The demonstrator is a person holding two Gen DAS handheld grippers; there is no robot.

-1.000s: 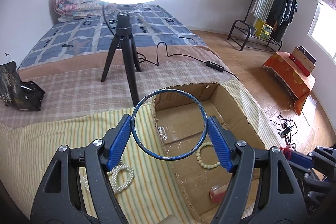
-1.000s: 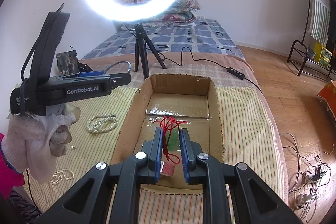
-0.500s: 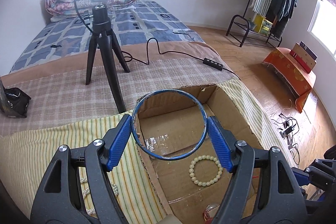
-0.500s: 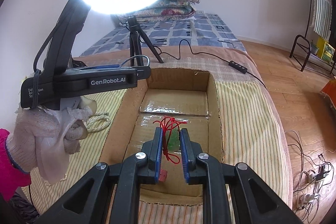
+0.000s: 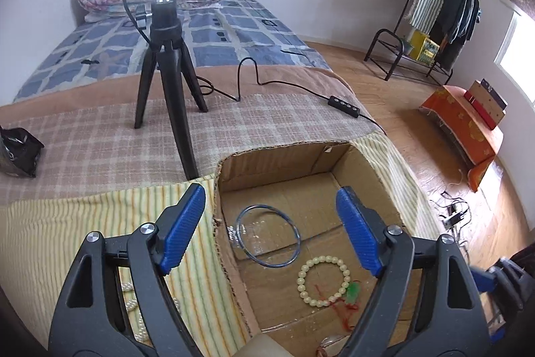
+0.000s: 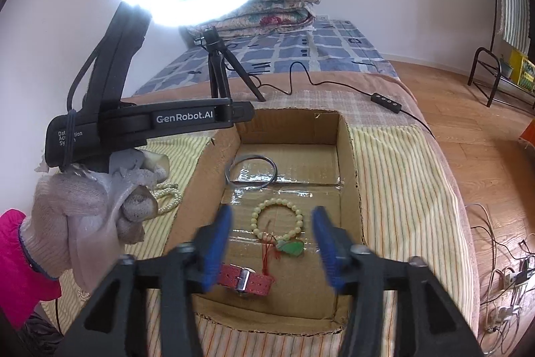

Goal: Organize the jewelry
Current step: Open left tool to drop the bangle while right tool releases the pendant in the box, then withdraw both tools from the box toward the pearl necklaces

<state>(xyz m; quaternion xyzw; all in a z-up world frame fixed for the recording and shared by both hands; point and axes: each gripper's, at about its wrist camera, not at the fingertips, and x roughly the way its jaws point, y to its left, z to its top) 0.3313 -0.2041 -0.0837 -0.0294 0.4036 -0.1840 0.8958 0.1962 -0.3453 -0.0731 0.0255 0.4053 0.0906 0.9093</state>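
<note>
My left gripper (image 5: 270, 193) hangs over the cardboard box (image 5: 284, 149). Its jaws are opening and nothing is between them. Below it the thin blue bangle (image 5: 259, 206) lies flat on the box floor, beside a cream bead bracelet (image 5: 300, 280) and a green pendant on red cord (image 5: 354, 290). My right gripper (image 6: 272, 213) is over the near half of the box, blurred, with its jaws opening and empty. Under it lie the bead bracelet (image 6: 254, 218), the green pendant (image 6: 292, 248) and a red watch strap (image 6: 247, 278). The bangle (image 6: 276, 171) lies farther back.
Pearl strands (image 6: 169, 198) lie on the striped cloth left of the box. A gloved hand (image 6: 90, 206) holds the left gripper there. A ring light on a tripod (image 5: 167, 82) stands behind the box, its cable and controller (image 5: 344, 104) trailing right. The bed drops off to wooden floor on the right.
The left gripper has let go of the blue bangle, which now lies in the box. The right gripper has opened wide and the green pendant has dropped to the box floor.
</note>
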